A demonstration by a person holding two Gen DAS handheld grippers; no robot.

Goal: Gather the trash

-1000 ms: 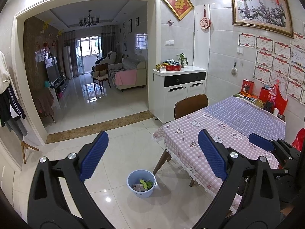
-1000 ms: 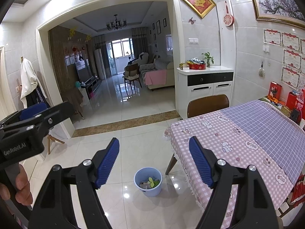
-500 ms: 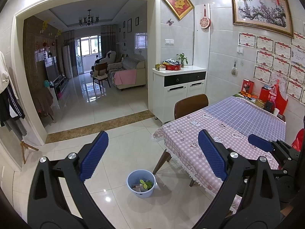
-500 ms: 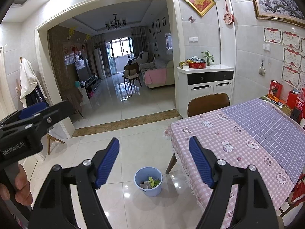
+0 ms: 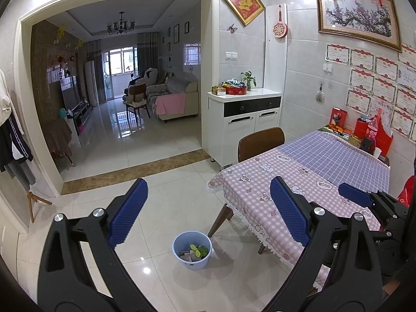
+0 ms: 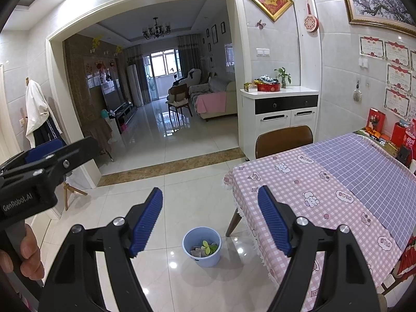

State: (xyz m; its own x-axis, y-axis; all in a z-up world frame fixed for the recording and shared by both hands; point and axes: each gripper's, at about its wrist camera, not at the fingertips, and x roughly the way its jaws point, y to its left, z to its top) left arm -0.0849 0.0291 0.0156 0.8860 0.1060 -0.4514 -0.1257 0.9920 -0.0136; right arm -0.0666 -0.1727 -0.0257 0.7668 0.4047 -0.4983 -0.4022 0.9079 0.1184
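Trash, paper scraps and green bits, lies in a blue bin on the tile floor, just beside the table corner; left gripper and right gripper both hang above it, jaws spread wide, nothing between them.

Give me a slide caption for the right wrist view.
Open right tongs poised above a blue bin of scraps beside the checked table.

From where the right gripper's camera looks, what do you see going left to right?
Hand holding the left gripper → white garment hanging on the wall → blue bin with trash on the floor → brown chair → checked tablecloth → red boxes by the wall.
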